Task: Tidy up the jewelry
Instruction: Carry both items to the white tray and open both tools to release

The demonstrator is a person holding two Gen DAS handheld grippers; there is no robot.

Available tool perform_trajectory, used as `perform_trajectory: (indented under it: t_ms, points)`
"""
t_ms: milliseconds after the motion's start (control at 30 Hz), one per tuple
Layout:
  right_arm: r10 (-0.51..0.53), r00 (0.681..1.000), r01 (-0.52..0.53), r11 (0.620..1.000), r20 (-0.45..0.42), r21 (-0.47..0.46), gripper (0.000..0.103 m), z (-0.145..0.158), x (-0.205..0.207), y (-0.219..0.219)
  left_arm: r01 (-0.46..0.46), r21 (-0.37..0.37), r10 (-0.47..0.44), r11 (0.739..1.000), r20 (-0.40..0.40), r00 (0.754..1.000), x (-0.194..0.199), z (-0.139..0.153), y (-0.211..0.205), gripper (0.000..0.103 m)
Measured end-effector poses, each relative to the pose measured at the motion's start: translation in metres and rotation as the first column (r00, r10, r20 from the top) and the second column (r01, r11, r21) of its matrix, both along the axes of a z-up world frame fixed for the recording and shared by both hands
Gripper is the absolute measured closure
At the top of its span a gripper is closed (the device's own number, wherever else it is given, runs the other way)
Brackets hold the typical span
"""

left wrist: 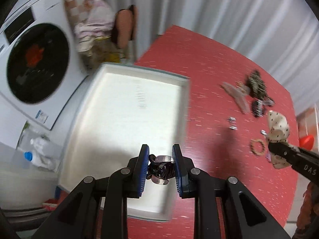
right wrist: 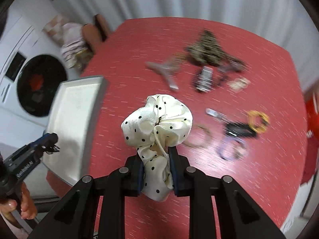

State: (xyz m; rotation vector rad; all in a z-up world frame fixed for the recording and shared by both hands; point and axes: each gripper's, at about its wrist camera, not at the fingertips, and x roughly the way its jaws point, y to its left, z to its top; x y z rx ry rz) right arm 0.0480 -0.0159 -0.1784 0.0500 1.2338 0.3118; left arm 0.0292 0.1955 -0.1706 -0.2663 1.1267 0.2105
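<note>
Left gripper (left wrist: 160, 166) clamps a dark hair claw (left wrist: 161, 169) above white tray (left wrist: 103, 107); right gripper (right wrist: 156, 171) pinches the polka-dot scrunchie (right wrist: 157, 123).

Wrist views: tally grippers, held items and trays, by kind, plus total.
Grippers: 2, left gripper and right gripper
Held items: 2, dark striped clip and cream dotted scrunchie
Trays: 1, white tray
Total: 5
</note>
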Motion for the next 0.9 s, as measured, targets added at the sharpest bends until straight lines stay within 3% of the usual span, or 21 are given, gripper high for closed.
perform_trajectory:
  t_ms: [233,467,667,900]
  points:
    - [0.157,0.987,-0.158,0.987,0.018,0.043,0.079,-0.012,0.025,0.103,-0.091,0.045,0.091,0.995,-0.008,0.996,-0.002,-0.024,0.055,0.077]
    - [0.215,0.976,-0.214,0.975,-0.012,0.064,0.079,-0.042,0.055,0.177,-0.12,0.063,0.121,0.991,-0.008,0.993,0.019,-0.05,0.083,0.077]
    - [0.22,0.974,-0.218,0.975,-0.045,0.045,0.079,-0.072,0.078,0.204,-0.112,0.074,0.113,0.991,-0.01,0.994,0.044,-0.07,0.094,0.077]
    - [0.205,0.974,-0.203,0.979,-0.093,0.02,0.079,-0.096,0.095,0.205,-0.114,0.073,0.116,0.991,-0.035,0.993,0.059,-0.087,0.095,0.077]
